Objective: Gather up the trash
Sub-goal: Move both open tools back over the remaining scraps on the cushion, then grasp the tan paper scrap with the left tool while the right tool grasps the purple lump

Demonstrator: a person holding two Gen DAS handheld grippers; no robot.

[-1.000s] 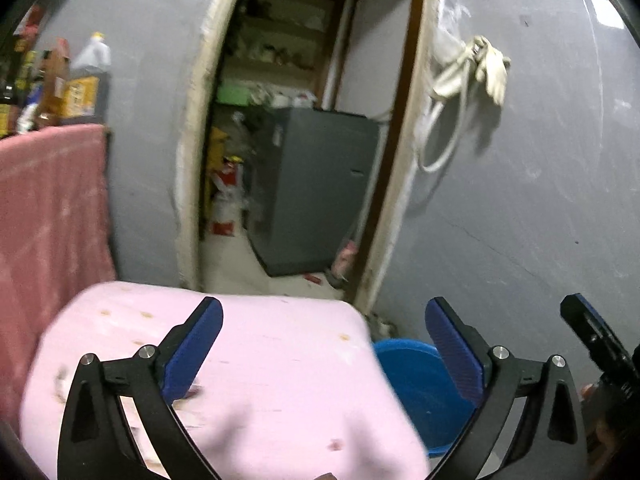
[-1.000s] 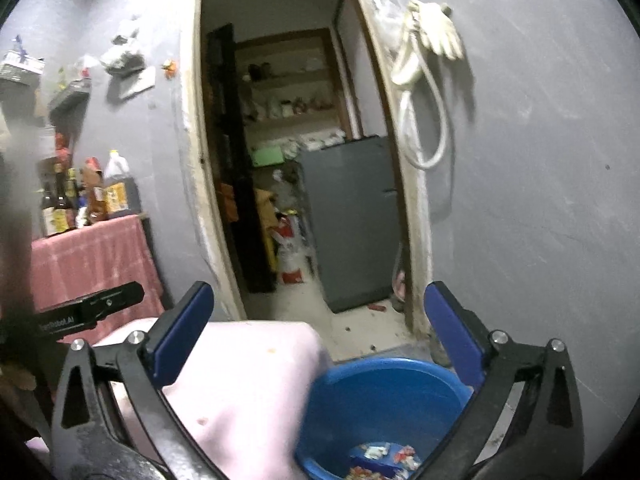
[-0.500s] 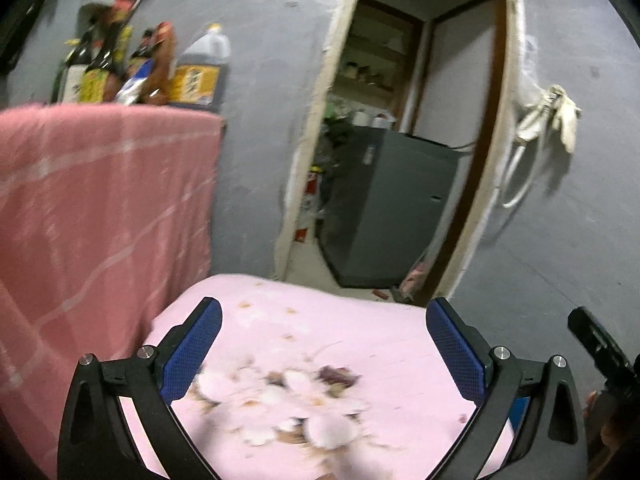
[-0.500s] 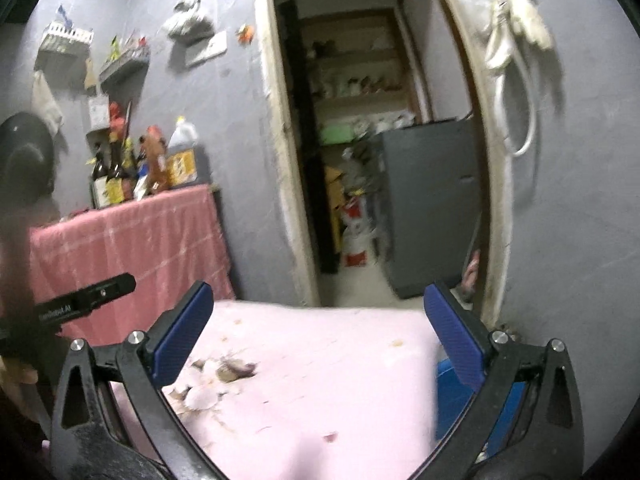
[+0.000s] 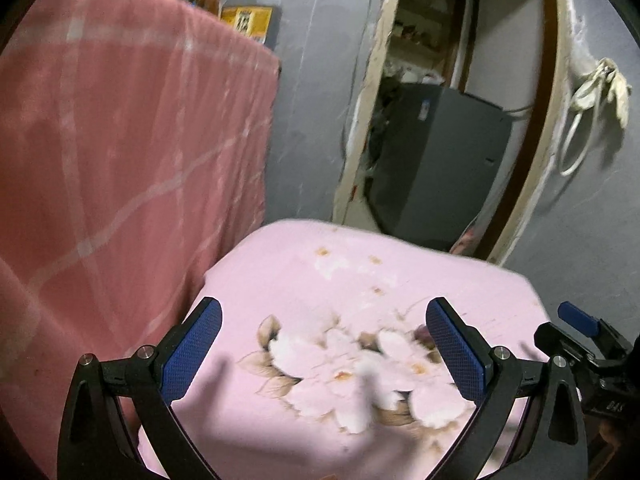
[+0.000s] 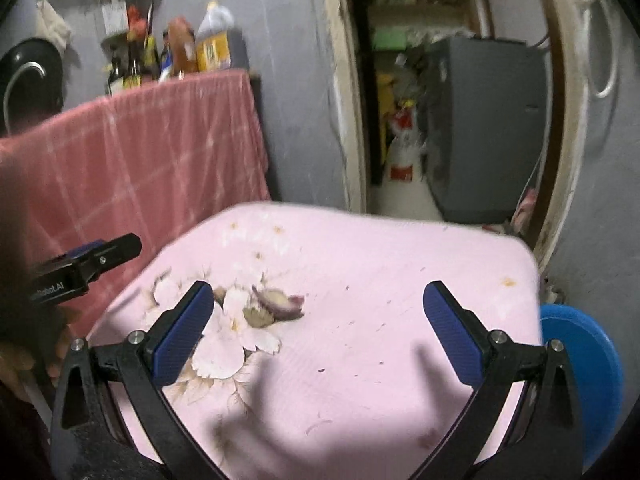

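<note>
A pink cloth-covered table [image 5: 400, 264] with a flower print fills the lower part of both views; it also shows in the right wrist view [image 6: 400, 248]. A small purplish scrap [image 6: 280, 302] lies on it near the flower print, with tiny crumbs [image 6: 352, 322] scattered to its right. A blue basin [image 6: 580, 368] stands low beyond the table's right edge. My left gripper [image 5: 324, 348] is open and empty above the flower print. My right gripper [image 6: 318, 332] is open and empty above the table, with the scrap between its fingers, nearer the left one.
A taller table under a red checked cloth [image 5: 120, 140] stands to the left, with bottles [image 6: 208, 44] on top. Behind is a doorway with a grey cabinet [image 5: 440, 160]. A grey wall [image 5: 600, 220] with hanging gloves [image 5: 600, 88] is on the right.
Both grippers have swung left, from over the blue basin to over the pink table. The basin has slid to the right edge of view. Both stayed open.
</note>
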